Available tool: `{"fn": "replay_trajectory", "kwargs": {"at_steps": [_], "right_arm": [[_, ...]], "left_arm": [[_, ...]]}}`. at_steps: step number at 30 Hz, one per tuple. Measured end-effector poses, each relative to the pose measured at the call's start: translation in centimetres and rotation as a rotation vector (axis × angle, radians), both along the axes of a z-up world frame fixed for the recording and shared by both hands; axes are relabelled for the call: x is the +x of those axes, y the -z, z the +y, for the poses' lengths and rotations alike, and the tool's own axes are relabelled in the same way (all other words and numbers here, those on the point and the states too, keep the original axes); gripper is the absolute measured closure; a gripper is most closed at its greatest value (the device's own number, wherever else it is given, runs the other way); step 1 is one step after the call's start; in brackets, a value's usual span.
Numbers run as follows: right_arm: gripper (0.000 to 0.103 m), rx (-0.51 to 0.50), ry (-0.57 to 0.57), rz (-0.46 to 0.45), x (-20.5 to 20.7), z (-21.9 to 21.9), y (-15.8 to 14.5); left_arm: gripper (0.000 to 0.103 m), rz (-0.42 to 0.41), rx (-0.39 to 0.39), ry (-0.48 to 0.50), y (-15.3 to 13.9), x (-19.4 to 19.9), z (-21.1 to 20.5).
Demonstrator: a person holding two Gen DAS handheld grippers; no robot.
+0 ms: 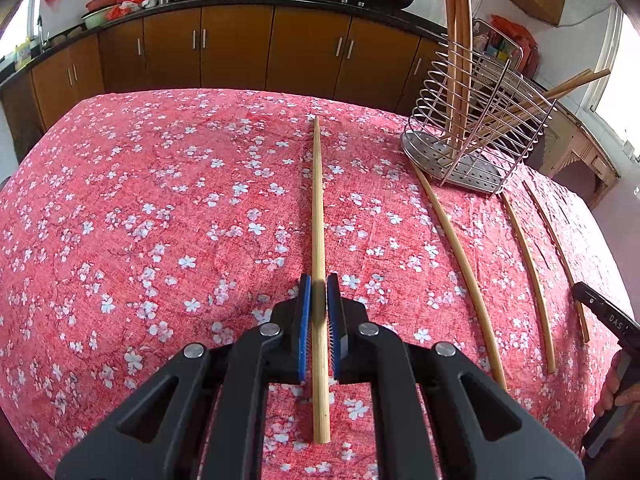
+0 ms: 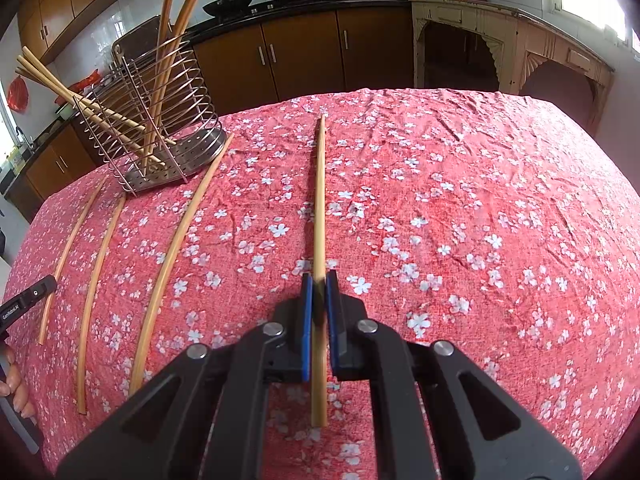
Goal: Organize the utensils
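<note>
My left gripper (image 1: 319, 286) is shut on a bamboo chopstick (image 1: 318, 208) that points forward over the red floral tablecloth (image 1: 160, 220). My right gripper (image 2: 319, 280) is shut on another bamboo chopstick (image 2: 320, 192), also pointing forward. A wire utensil holder (image 1: 476, 128) stands at the back right in the left wrist view and at the back left in the right wrist view (image 2: 160, 120); several chopsticks stand or lean in it. Three loose chopsticks (image 1: 464, 272) lie on the cloth in front of the holder; they also show in the right wrist view (image 2: 172, 256).
Brown kitchen cabinets (image 1: 236, 48) with a dark counter, woks and bowls run behind the table. A pale carved cabinet (image 2: 516, 48) stands at the right in the right wrist view. The other gripper's tip shows at each view's edge (image 1: 604, 312) (image 2: 28, 296).
</note>
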State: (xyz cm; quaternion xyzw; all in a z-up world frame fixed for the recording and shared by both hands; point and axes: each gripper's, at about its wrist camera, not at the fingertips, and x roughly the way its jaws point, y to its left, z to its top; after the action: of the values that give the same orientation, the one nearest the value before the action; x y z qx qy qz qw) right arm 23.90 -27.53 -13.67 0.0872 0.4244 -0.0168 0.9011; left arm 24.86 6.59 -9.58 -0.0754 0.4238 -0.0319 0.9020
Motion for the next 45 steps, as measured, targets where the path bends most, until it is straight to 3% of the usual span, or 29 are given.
{"fn": "replay_trajectory", "kwargs": {"at_steps": [6, 12, 20, 24, 28, 31, 40, 43, 45], "right_arm": [[0.095, 0.004, 0.002, 0.000, 0.0, 0.0, 0.0], [0.094, -0.034, -0.007, 0.005, -0.2, 0.4, -0.1], [0.095, -0.012, -0.007, 0.002, -1.2, 0.1, -0.2], [0.095, 0.004, -0.002, -0.025, -2.4, -0.4, -1.0], [0.095, -0.006, 0.005, -0.093, -4.0, -1.1, -3.1], [0.095, -0.018, 0.011, -0.165, -5.2, -1.7, -5.4], [0.095, -0.040, -0.007, -0.460, -8.3, -2.7, -13.0], [0.095, -0.020, -0.003, -0.492, -8.3, -3.0, -14.0], [0.095, -0.015, 0.000, -0.499, -8.2, -3.2, -14.2]], "left_arm": [[0.094, 0.000, 0.008, 0.000, 0.0, 0.0, 0.0], [0.090, 0.003, 0.105, 0.031, 0.0, -0.4, -1.7], [0.093, 0.004, 0.144, 0.043, 0.0, -1.8, -2.7], [0.095, 0.003, 0.128, 0.042, -0.1, -2.3, -2.4], [0.095, -0.065, 0.111, 0.049, -1.9, -3.8, -2.1], [0.095, -0.168, 0.096, 0.056, -4.8, -5.5, -1.6], [0.096, -0.432, 0.024, 0.014, -12.8, -8.1, 0.0], [0.097, -0.454, 0.021, -0.006, -13.7, -8.1, 0.4], [0.097, -0.423, 0.019, -0.013, -13.5, -7.5, 0.6]]}}
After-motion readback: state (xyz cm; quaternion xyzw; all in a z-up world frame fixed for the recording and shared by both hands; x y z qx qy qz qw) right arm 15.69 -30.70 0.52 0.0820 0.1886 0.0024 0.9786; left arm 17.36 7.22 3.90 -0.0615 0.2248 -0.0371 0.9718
